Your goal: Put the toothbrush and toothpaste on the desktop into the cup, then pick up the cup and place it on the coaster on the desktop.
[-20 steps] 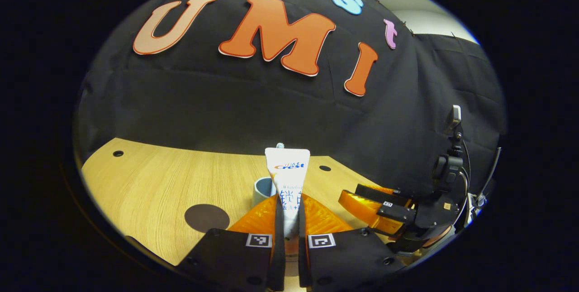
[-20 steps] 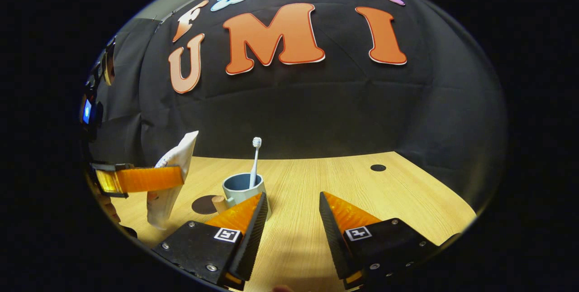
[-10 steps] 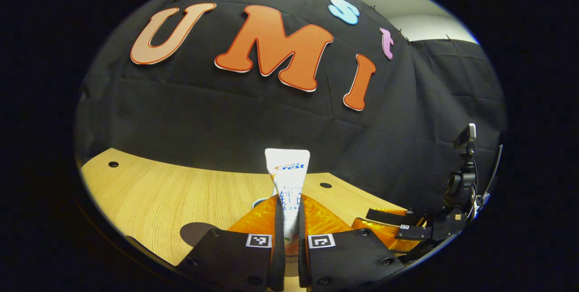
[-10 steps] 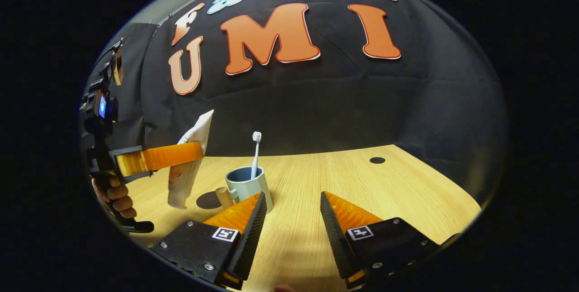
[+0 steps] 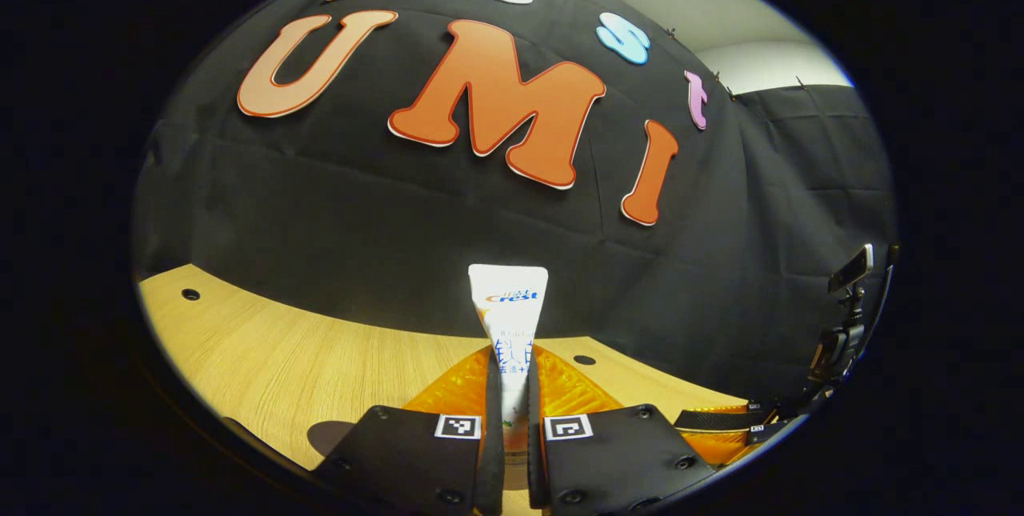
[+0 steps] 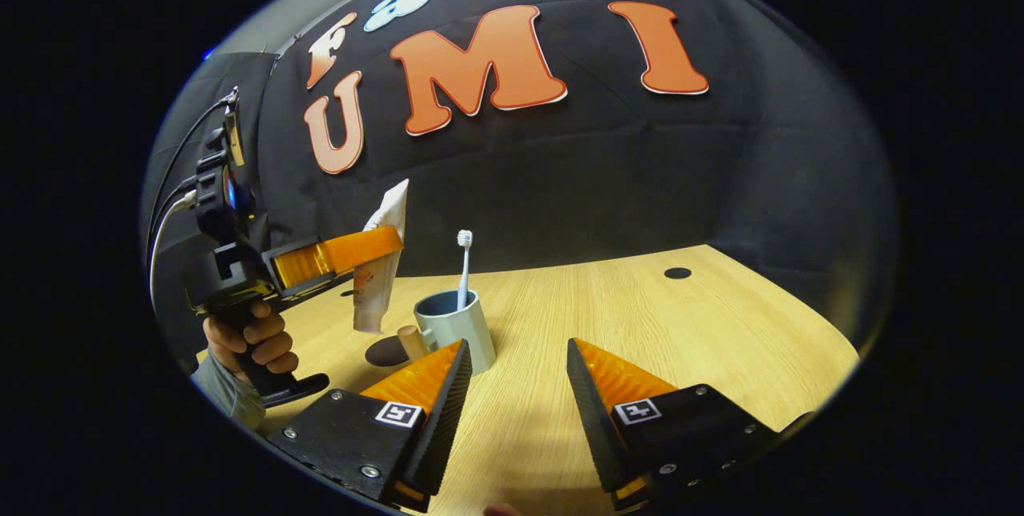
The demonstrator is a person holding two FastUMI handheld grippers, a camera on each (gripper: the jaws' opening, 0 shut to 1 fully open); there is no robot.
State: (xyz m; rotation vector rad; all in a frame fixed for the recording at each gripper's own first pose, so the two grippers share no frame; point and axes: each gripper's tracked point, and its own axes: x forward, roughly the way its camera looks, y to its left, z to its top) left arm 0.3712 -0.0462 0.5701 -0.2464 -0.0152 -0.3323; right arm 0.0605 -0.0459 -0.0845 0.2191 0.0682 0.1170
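Note:
My left gripper [image 5: 512, 376] is shut on a white toothpaste tube [image 5: 510, 316], which stands upright between its fingers. In the right gripper view that left gripper [image 6: 340, 254] holds the toothpaste tube [image 6: 379, 272] in the air, left of and above a pale blue cup [image 6: 456, 328]. A white toothbrush [image 6: 463, 268] stands head-up in the cup. The cup's wooden handle [image 6: 412, 340] points left, and a dark round coaster [image 6: 386, 351] lies on the desk just beyond it. My right gripper [image 6: 512, 356] is open low over the desk, right of the cup.
The wooden desktop [image 6: 640, 324] has a small dark hole [image 6: 677, 273] at the far right and further holes [image 5: 190, 294] on the other side. A hand [image 6: 252, 336] holds the left gripper's grip at the left. The right gripper's fingers [image 5: 720, 432] show at the lower right.
The left gripper has lifted the toothpaste tube higher and carried it toward the cup. The cup and coaster have dropped out of its view. The right gripper has stayed open and nearly still.

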